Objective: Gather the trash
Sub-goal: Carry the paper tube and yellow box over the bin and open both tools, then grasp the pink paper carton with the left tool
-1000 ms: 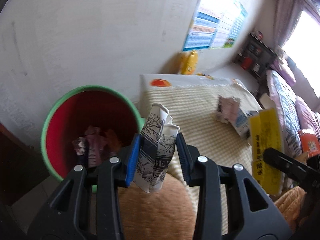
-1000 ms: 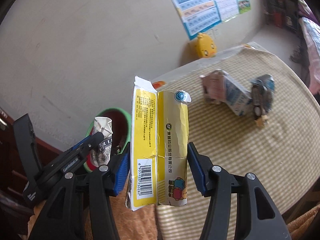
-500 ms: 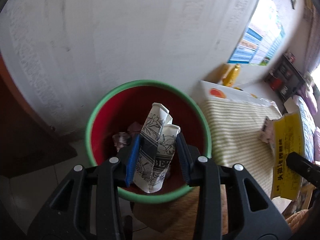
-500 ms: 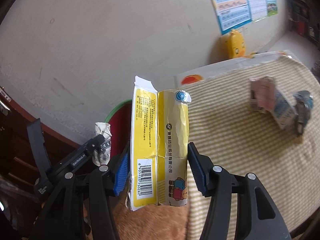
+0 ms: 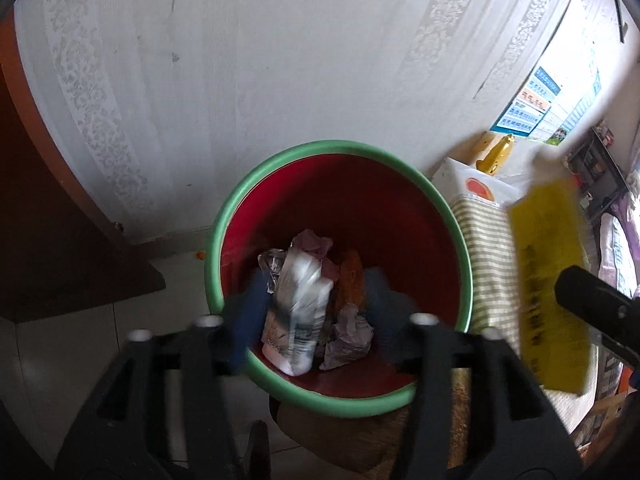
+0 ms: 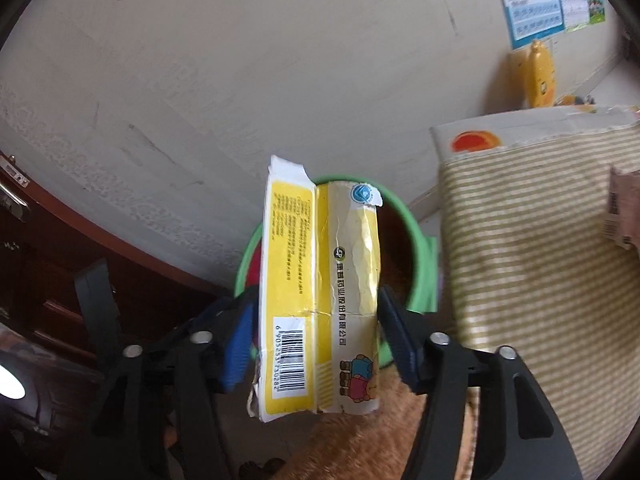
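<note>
our left gripper [image 5: 312,312] has just spread its jaws above the bin [image 5: 240,204]; the released carton [image 5: 298,308] drops in, blurred. our right gripper [image 6: 320,336] has just loosened too, the yellow box [image 6: 320,292] loose between its jaws, near the bin's right rim. two pieces nearly binned.

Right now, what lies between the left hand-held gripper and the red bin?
Left wrist view: a blurred printed paper pack, loose between the jaws of the left hand-held gripper, which have just been opening, over the red bin.

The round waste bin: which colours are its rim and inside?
Green rim, red inside; clearest in the left wrist view.
</note>
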Available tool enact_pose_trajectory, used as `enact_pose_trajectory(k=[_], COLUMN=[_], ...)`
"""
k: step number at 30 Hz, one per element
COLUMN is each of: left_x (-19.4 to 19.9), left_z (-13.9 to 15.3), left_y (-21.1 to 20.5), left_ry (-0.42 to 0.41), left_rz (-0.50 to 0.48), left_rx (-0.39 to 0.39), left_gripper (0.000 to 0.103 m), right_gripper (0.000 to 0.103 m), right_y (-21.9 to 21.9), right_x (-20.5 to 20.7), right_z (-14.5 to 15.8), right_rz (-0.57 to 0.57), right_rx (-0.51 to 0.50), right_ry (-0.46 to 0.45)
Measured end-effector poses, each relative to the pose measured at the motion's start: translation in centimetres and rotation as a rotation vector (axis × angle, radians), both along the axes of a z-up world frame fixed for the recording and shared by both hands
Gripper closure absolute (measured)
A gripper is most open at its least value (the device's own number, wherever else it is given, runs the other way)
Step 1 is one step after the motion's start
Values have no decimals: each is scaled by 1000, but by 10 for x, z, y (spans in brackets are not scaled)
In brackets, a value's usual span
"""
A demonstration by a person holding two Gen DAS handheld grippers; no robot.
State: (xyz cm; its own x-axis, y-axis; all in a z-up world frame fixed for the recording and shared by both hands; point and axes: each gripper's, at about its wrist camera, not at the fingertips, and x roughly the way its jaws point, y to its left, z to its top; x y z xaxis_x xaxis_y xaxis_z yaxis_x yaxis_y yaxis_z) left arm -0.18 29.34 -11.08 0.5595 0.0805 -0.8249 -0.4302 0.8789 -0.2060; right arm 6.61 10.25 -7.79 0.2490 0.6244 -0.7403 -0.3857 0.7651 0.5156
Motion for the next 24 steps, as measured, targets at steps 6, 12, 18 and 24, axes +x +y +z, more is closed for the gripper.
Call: enact_pose_trajectory(k=[6,12,18,24], left_x=[2,5,8,12], left_z=[-2,0,-4,-1], left_y=[-3,-13,-22,-39], left_ry=[2,4,20,27], left_rz=[12,-26,-50,-94], left_rx=[-15,-8,-14,5], left_gripper=[29,28,28,28], right_gripper=[30,30,17,17], right_y=[-20,-108,-205,-227], right_x=[1,27,82,110], right_z=[-7,-10,-20,-55], right_rz=[-39,-227,-386,-291], right_rx=[-15,-192,-478,-616], right_ry=[10,-55,-77,12])
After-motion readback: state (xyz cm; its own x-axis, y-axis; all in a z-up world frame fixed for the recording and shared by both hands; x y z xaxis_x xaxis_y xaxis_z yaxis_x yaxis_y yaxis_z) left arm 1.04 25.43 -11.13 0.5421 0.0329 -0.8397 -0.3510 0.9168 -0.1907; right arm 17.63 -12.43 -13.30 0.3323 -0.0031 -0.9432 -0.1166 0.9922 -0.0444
